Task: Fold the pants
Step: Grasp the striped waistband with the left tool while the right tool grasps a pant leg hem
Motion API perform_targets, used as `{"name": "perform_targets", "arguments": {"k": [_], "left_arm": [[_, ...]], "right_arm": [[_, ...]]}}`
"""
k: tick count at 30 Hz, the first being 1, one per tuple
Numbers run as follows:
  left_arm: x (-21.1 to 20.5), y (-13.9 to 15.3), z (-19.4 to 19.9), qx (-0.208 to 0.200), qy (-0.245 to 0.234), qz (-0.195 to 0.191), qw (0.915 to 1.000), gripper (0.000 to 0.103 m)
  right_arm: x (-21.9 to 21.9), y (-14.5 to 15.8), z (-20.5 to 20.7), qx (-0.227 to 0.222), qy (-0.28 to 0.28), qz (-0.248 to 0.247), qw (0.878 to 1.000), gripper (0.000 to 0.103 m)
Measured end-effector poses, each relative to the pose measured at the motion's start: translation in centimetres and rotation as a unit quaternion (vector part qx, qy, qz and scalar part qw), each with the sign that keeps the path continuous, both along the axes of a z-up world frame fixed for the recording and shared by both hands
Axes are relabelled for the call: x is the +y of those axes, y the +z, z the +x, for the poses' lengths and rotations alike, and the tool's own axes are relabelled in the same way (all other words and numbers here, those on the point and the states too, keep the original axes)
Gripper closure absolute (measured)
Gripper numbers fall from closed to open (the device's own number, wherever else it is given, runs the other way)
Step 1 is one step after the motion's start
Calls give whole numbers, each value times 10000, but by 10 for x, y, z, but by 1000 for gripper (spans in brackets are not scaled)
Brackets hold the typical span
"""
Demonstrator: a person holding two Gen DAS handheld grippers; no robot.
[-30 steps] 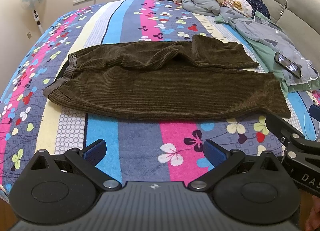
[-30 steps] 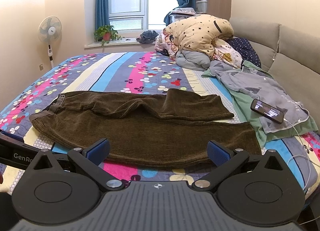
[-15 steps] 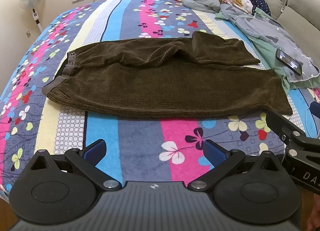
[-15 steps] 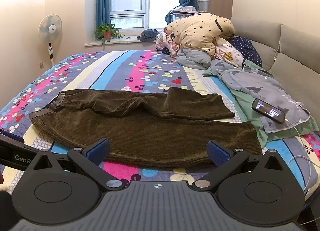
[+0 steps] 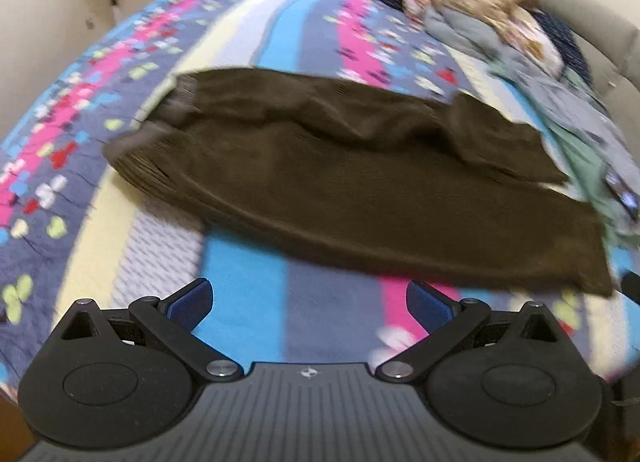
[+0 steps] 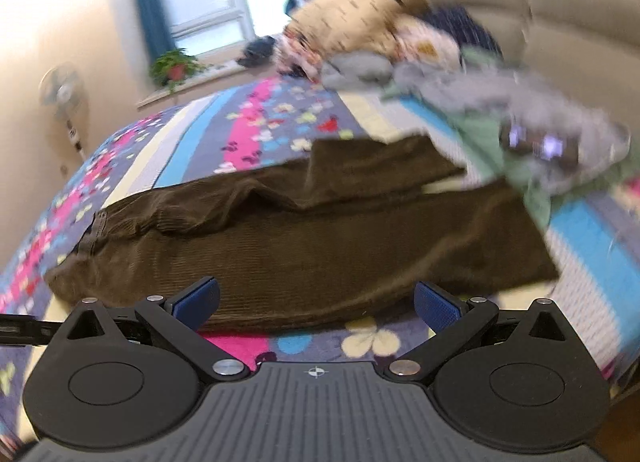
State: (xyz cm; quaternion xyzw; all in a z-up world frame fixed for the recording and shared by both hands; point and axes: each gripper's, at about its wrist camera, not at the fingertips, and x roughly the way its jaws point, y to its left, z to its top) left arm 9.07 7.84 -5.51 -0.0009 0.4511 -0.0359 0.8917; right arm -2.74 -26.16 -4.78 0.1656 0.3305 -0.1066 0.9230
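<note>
Brown corduroy pants (image 5: 360,182) lie flat across the striped floral bedspread (image 5: 248,318), waistband at the left, leg ends at the right. The far leg is folded short. My left gripper (image 5: 308,302) is open and empty, just short of the pants' near edge. In the right wrist view the pants (image 6: 320,246) fill the middle. My right gripper (image 6: 316,300) is open and empty, its fingertips over the near edge of the near leg. Both views are blurred by motion.
A pile of bedding and clothes (image 5: 480,10) lies at the bed's far right. A phone (image 6: 540,142) rests on grey and green clothes (image 6: 500,114) by the pant leg ends. A fan (image 6: 64,98) and a potted plant (image 6: 176,66) stand by the window.
Both grippers have moved forward and lower toward the pants' near edge, and both views have tilted. The pants have not moved. Both grippers stay open.
</note>
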Motion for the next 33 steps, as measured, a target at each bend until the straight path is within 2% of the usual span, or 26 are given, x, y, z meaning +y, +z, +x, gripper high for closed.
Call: {"name": "perform_targets", "arguments": {"k": [2, 5, 9, 12, 16, 18, 19, 20, 21, 24, 26, 28, 29, 30, 31, 33], "left_arm": [[26, -15, 25, 6, 278, -1, 9996, 0], [75, -38, 64, 61, 951, -384, 9947, 0], [140, -64, 104, -276, 1800, -887, 9793, 0], [176, -81, 137, -259, 2243, -1264, 9659, 0], [204, -99, 171, -124, 2666, -1569, 9509, 5], [214, -106, 180, -68, 2784, -1772, 9440, 8], [215, -109, 187, -29, 2853, -1885, 9397, 11], [216, -112, 192, 16, 2906, -1950, 9368, 13], [216, -114, 198, 89, 2963, -1991, 9341, 20], [210, -116, 212, 176, 2977, -2047, 9323, 26], [203, -112, 221, 245, 3030, -1830, 9349, 42], [196, -108, 228, 388, 3119, -1350, 9397, 81], [195, -106, 228, 428, 3089, -1273, 9416, 83], [194, -103, 227, 395, 3057, -1244, 9432, 86], [192, -99, 224, 335, 3009, -1182, 9457, 88], [185, -90, 218, 206, 2894, -1001, 9517, 89]], "right_arm": [[-16, -18, 9, 114, -210, 89, 9997, 0], [-42, -52, 26, 371, -628, 250, 9970, 0], [-92, -96, 46, 715, -1373, 813, 9846, 0], [-141, -123, 50, 678, -2277, 1447, 9605, 0], [-194, -158, 42, 470, -3447, 2038, 9151, 0], [-212, -175, 39, 294, -3739, 2413, 8950, 0], [-216, -179, 39, 240, -3820, 2513, 8890, 0], [-218, -181, 41, 202, -3848, 2492, 8885, 0], [-218, -182, 45, 199, -3847, 2397, 8911, 0], [-213, -183, 56, 408, -3967, 2151, 8914, 0], [-213, -179, 66, 479, -4026, 2033, 8912, 0], [-212, -177, 70, 484, -4106, 1969, 8890, 1], [-210, -174, 71, 513, -4201, 1932, 8852, 3], [-209, -172, 72, 595, -4326, 1844, 8805, 13], [-209, -171, 72, 735, -4492, 1746, 8731, 33], [-210, -169, 67, 956, -4758, 1633, 8590, 63]]}}
